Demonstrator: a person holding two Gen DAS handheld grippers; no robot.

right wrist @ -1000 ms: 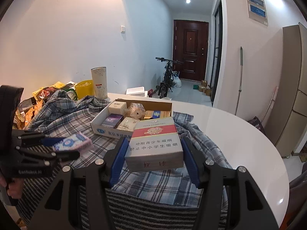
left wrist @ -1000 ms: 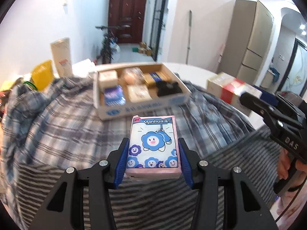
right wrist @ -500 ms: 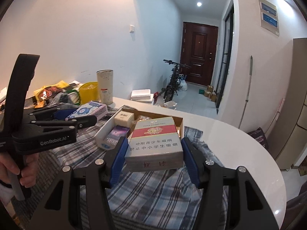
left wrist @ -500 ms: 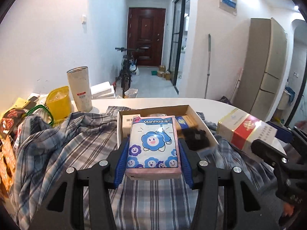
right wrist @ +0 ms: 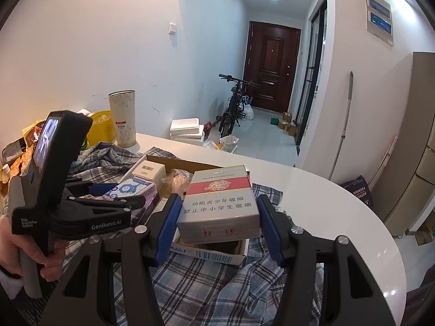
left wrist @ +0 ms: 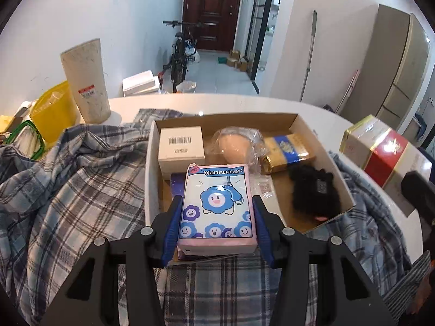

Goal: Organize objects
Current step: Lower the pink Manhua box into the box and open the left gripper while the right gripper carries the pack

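Pink and blue, the tissue pack (left wrist: 217, 206) sits clamped between the blue pads of our left gripper (left wrist: 216, 228), low in the centre of the left wrist view, the jaws drawn in close against its two long sides. We hold it above the near left part of the cardboard box (left wrist: 320, 146), which fills the middle of that frame on a plaid cloth (left wrist: 81, 190). In the box we see a white carton (left wrist: 181, 146) at the upper left, a wrapped bun (left wrist: 236, 146) beside it, a gold and blue packet (left wrist: 288, 153) to the right, and a black furry thing (left wrist: 312, 195) at the lower right.

Our right gripper (right wrist: 217, 225) grips a cigarette carton (right wrist: 220, 203) in the centre of the right wrist view, jaws partway open and pressed on its sides. The carton hangs over the box's near right corner. At the left of that frame a hand (right wrist: 40, 250) holds the left gripper's handle. A tall cup (right wrist: 123, 118) stands on the white table (right wrist: 339, 217) in the upper left.
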